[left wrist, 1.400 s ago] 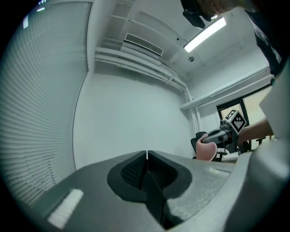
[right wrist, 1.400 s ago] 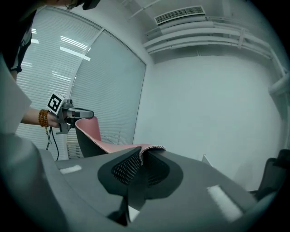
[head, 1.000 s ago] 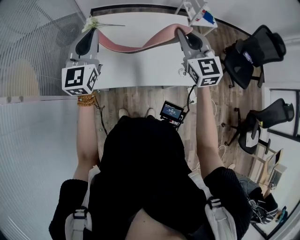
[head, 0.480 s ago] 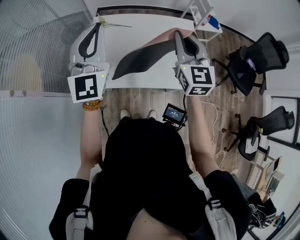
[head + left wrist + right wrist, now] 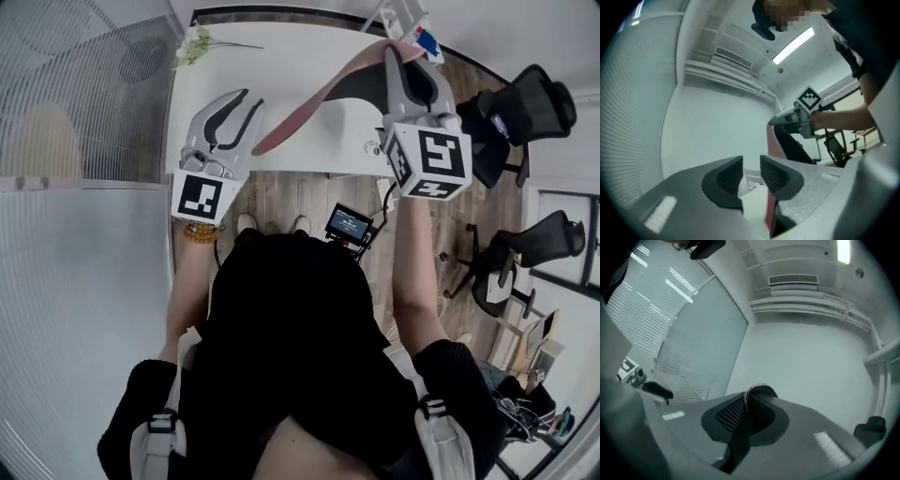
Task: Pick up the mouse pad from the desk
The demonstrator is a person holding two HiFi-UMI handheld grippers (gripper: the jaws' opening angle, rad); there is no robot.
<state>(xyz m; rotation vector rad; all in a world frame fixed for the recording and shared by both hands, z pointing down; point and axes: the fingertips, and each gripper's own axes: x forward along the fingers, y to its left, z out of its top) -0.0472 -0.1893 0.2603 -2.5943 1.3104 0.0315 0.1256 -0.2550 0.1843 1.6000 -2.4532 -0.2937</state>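
Your right gripper (image 5: pixel 387 54) clenched one end of the mouse pad (image 5: pixel 314 101), which drooped over the desk (image 5: pixel 281 56) toward your left gripper (image 5: pixel 251 101) — jaws apart, empty, having released the end it pinched a second earlier.

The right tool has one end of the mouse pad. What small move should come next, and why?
Probably raise the right tool a little higher. It is shut on one end of the mouse pad, whose other end droops low over the desk beside the open, empty left tool. A lift should bring the whole pad clear.
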